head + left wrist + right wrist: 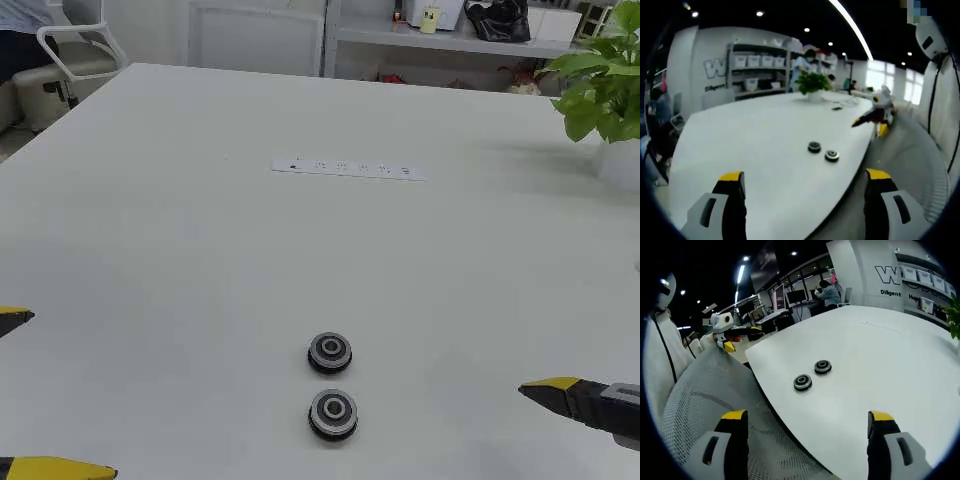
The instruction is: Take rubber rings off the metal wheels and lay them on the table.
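The left gripper [805, 176] is held released, jaws wide apart, well to the left of the near wheel [333, 413]. The right gripper [807, 415] is likewise spread open, well to that wheel's right. The near wheel is laid flat on the white counter [200, 250], with its black rubber ring [313, 421] fitted. The far wheel [329, 352] is set just beyond the near wheel, its ring also on. A socket strip [348, 168] is seen far beyond the near wheel.

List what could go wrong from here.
The near wheel and far wheel lie close together: closing on one may knock the other. Both sit near the table edge; a nudge could slide one off. Pulling a ring with the right hand-held gripper unless the left hand-held gripper pins the wheel may just drag it.
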A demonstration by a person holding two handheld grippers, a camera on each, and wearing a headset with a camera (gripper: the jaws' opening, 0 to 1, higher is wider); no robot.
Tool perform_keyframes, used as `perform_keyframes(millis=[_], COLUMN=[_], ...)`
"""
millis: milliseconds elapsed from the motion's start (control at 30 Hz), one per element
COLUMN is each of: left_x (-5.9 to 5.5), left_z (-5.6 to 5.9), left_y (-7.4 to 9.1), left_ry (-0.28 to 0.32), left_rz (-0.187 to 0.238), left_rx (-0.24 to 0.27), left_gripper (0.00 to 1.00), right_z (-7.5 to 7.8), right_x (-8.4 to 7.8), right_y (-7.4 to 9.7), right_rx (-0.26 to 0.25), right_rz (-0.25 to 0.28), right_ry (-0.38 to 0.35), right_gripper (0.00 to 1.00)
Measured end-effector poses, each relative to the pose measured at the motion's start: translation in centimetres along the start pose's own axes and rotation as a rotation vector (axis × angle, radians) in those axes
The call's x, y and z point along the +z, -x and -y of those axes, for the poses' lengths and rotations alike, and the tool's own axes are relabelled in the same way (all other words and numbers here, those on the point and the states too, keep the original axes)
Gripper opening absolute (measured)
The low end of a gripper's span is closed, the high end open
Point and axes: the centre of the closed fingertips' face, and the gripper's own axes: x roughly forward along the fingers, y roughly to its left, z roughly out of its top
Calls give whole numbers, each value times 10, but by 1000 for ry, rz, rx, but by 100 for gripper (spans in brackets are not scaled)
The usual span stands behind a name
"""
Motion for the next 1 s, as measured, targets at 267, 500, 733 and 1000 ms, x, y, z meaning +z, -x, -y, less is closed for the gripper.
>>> perform_keyframes(millis=[267, 500, 733, 1000], left_x=[-3, -6, -4, -1], left_z=[1, 3, 5, 4], left_y=[1, 1, 2, 4], left_ry=[2, -36, -26, -29], left_rz=[-19, -25, -27, -27], left_rx=[-7, 4, -2, 0], left_gripper=[100, 99, 99, 98], right_z=[3, 2, 1, 1], right_x=[2, 2, 1, 1], right_y=[1, 1, 2, 3], right_rx=[-23, -20, -16, -16], right_rz=[10, 8, 6, 5], right_ry=[1, 9, 15, 15], right_gripper=[95, 94, 94, 94])
